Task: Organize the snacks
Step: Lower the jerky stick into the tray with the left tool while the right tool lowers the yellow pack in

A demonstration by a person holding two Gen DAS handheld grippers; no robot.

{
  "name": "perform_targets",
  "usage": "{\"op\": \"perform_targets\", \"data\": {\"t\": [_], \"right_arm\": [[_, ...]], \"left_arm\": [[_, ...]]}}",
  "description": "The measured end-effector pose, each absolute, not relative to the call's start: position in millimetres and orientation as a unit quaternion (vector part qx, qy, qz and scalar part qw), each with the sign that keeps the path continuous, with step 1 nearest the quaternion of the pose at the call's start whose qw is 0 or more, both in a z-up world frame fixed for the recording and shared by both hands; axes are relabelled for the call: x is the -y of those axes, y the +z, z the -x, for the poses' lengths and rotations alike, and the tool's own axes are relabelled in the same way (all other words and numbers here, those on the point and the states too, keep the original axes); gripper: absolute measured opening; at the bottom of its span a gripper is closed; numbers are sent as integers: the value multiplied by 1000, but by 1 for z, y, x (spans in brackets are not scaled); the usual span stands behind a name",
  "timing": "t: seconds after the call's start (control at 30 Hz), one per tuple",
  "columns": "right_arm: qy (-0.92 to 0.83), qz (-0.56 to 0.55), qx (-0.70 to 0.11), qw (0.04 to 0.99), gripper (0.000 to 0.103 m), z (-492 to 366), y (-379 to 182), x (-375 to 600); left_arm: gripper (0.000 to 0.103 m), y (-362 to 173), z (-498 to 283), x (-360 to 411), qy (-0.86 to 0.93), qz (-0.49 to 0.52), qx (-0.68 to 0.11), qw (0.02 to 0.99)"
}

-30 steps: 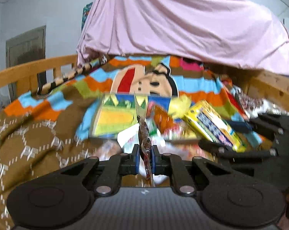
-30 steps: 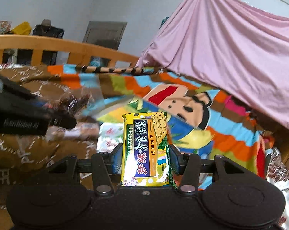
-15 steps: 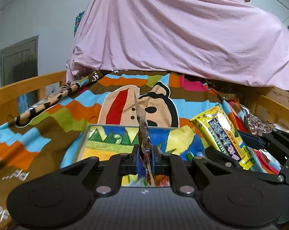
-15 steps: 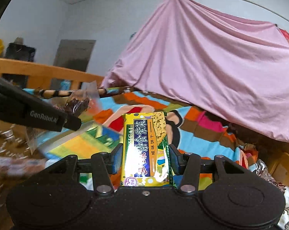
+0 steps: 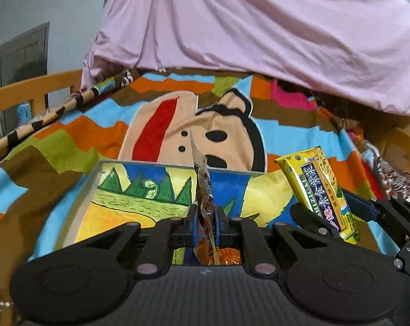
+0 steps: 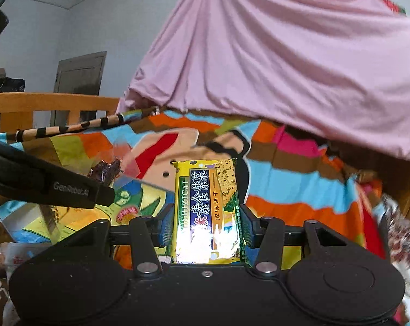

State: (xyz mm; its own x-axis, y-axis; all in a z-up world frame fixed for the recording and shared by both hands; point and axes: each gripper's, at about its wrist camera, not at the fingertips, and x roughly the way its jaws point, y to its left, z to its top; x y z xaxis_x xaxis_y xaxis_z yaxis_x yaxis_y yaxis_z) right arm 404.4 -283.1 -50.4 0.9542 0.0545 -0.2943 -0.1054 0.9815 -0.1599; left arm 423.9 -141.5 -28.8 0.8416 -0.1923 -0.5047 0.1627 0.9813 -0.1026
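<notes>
The left gripper (image 5: 205,217) pinches a thin clear-wrapped snack (image 5: 203,190) edge-on. The right gripper (image 6: 206,225) clamps a yellow biscuit packet (image 6: 207,209) lengthwise. The shallow painted cardboard box (image 5: 139,190) lies directly ahead below both, nearer the left.

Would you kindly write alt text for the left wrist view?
The left gripper pinches a thin clear snack packet upright above a colourful box on a cartoon blanket; at right, a yellow biscuit pack.
</notes>
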Motion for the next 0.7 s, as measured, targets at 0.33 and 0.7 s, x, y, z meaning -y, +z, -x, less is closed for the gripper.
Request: {"op": "perform_targets", "data": {"t": [0.33, 0.7], "right_arm": [[48, 37, -226, 972, 51, -434, -87, 292], [58, 21, -277, 959, 52, -445, -103, 290]], "left_arm": [[12, -55, -455, 144, -61, 42, -306, 949], [12, -71, -460, 144, -53, 42, -327, 942]]}}
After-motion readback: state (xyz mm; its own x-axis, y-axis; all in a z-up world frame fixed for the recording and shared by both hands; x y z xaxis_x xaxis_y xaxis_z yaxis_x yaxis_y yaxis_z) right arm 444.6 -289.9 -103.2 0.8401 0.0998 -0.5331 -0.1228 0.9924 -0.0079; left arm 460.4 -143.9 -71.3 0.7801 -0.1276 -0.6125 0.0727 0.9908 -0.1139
